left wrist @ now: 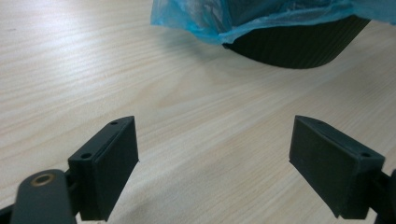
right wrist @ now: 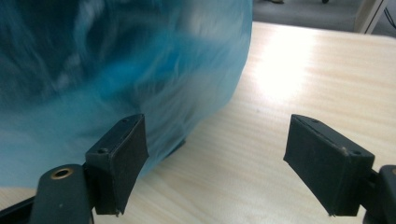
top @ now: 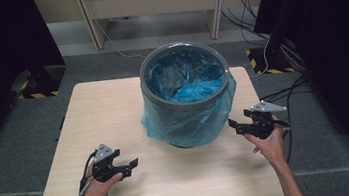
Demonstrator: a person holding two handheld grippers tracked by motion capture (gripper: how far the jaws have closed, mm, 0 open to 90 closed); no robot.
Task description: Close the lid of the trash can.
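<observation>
A round dark bin [top: 185,92] lined with a blue plastic bag [top: 185,122] stands on the wooden table [top: 114,115], toward its far middle. The bag's edge is folded over the rim and hangs down the outside. My left gripper [top: 131,165] is low over the table at the front left, open and empty, pointing toward the bin's base [left wrist: 299,46]. My right gripper [top: 233,125] is open just right of the bin, close to the hanging bag [right wrist: 116,70], with nothing between its pads. In each gripper view the jaws stand wide apart.
Bare tabletop lies between the two grippers in front of the bin. Beyond the table are grey carpet, a wooden bench frame [top: 151,10], dark curtains at both sides, and cables [top: 283,94] on the floor at the right.
</observation>
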